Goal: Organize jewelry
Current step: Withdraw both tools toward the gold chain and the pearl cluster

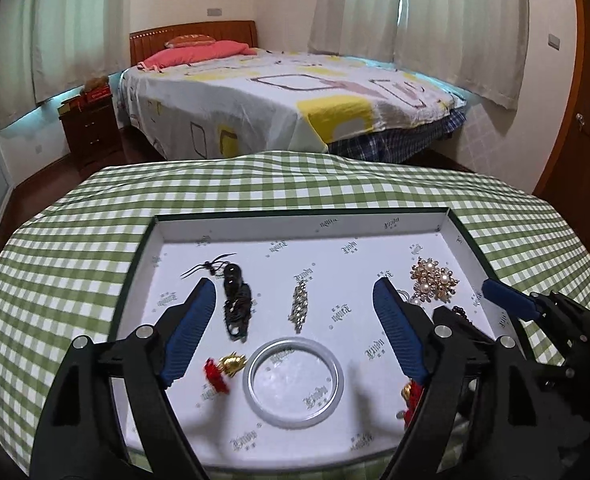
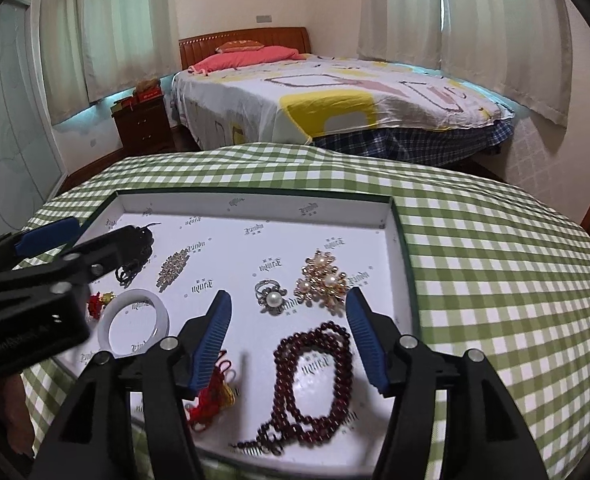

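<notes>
A white tray lies on the green checked table and holds the jewelry. In the left wrist view my left gripper is open above a white bangle, with a black pendant, a rhinestone clip, a red-gold charm and a pearl brooch around it. In the right wrist view my right gripper is open above a dark red bead necklace, near a pearl ring, the brooch and a red knot charm.
The green checked tablecloth covers the table around the tray. A bed, a wooden nightstand, curtains and a wooden door stand behind the table. The right gripper's body shows at the left view's right edge.
</notes>
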Tool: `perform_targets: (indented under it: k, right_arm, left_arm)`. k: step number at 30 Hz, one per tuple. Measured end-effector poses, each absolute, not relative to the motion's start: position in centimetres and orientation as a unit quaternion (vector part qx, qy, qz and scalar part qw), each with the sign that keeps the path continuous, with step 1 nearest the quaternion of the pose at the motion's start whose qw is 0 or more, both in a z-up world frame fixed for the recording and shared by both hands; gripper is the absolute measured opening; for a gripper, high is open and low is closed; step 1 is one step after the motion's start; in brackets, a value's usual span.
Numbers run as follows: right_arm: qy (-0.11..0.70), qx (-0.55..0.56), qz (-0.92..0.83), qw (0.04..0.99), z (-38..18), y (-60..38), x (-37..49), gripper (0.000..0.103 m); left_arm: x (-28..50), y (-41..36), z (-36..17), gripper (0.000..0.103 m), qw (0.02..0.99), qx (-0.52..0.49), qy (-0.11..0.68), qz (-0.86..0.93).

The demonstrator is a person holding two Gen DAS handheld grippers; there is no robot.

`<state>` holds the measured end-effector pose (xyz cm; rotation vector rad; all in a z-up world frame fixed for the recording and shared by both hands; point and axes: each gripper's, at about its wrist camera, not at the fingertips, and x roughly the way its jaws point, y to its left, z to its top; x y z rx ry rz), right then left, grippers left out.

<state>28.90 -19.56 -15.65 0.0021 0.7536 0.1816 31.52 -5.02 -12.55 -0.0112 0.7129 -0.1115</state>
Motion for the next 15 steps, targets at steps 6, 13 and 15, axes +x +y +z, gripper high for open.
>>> perform_targets:
  k: [6, 13, 15]
  right_arm:
    - [0.350, 0.003, 0.082, 0.933, -14.2, -20.3, 26.9, 0.061]
    - [0.330, 0.002, 0.078, 0.941, -12.6, -20.8, 24.3, 0.065]
    - [0.323, 0.000, 0.077, 0.943, -12.2, -20.9, 23.6, 0.066]
  left_arm:
    - [28.9, -4.0, -11.4, 0.079, 0.941, -0.017, 0.335, -0.047]
    - [26.0, -3.2, -9.9, 0.081, 0.947, -0.025, 0.317, -0.041]
    - [25.1, -3.1, -9.4, 0.083, 0.950, -0.027, 0.308, -0.038]
